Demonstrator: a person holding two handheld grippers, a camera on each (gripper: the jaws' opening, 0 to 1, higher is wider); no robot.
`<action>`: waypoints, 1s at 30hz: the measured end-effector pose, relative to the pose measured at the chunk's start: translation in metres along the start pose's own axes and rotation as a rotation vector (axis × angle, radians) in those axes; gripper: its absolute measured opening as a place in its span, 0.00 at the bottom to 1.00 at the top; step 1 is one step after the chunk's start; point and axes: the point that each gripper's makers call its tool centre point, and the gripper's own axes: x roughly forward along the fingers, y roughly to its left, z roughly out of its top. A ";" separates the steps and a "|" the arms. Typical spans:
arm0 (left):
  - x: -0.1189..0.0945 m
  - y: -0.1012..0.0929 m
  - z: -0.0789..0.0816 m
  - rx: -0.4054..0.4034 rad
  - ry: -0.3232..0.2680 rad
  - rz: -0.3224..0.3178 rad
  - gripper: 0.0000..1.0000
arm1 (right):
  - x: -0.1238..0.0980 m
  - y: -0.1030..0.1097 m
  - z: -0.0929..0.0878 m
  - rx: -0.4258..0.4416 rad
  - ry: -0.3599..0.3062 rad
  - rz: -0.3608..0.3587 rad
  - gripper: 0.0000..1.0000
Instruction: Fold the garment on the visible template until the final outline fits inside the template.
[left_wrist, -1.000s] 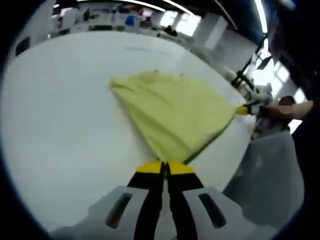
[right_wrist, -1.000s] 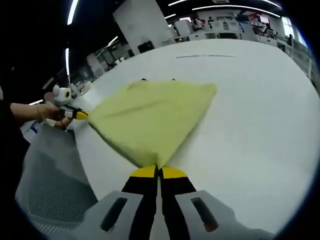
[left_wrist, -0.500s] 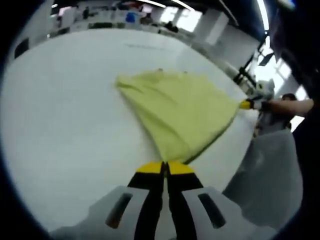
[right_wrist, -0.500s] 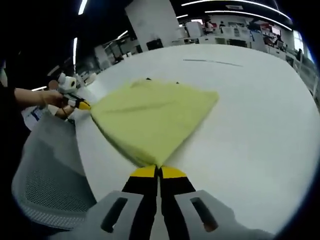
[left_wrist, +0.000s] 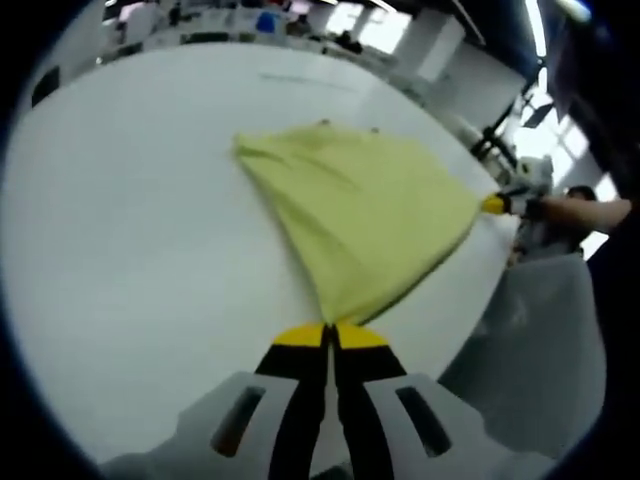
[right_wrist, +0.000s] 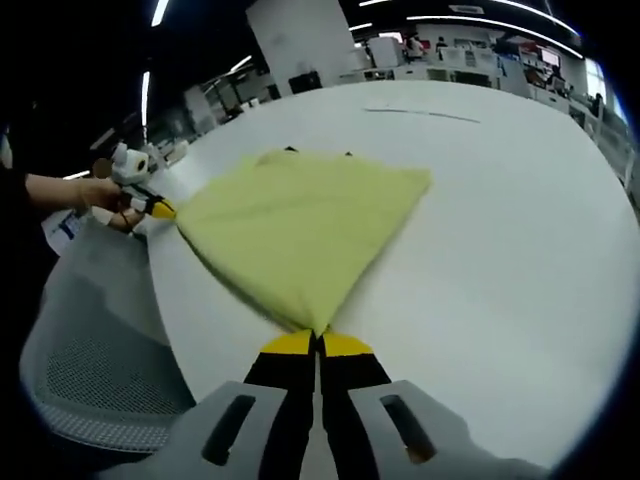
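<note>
A pale yellow-green garment (left_wrist: 365, 210) lies folded on the white table (left_wrist: 130, 220), stretched between the two grippers. In the left gripper view my left gripper (left_wrist: 330, 335) is shut on the garment's near corner. The right gripper (left_wrist: 495, 205) shows at the far right, held by a hand and pinching the other corner. In the right gripper view my right gripper (right_wrist: 318, 343) is shut on the near corner of the garment (right_wrist: 300, 220), and the left gripper (right_wrist: 160, 208) grips the far left corner. Two small dark marks (right_wrist: 290, 150) peek out at the garment's far edge.
A grey mesh chair (right_wrist: 95, 360) stands by the table's edge on the person's side. A thin dark line (right_wrist: 420, 113) is drawn on the table (right_wrist: 500, 250) beyond the garment. Desks and ceiling lights fill the background.
Both cameras shifted slightly; the garment stays held taut at both corners and has slid a little farther onto the table.
</note>
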 end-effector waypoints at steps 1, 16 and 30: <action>0.000 0.000 0.000 0.000 0.001 0.002 0.00 | 0.000 0.001 -0.001 0.003 0.003 0.000 0.01; 0.001 0.004 0.000 0.004 0.011 0.010 0.00 | -0.002 0.006 -0.011 0.022 0.007 0.002 0.01; 0.001 0.003 -0.002 0.008 0.025 0.004 0.00 | -0.006 0.016 -0.014 -0.072 -0.005 0.047 0.01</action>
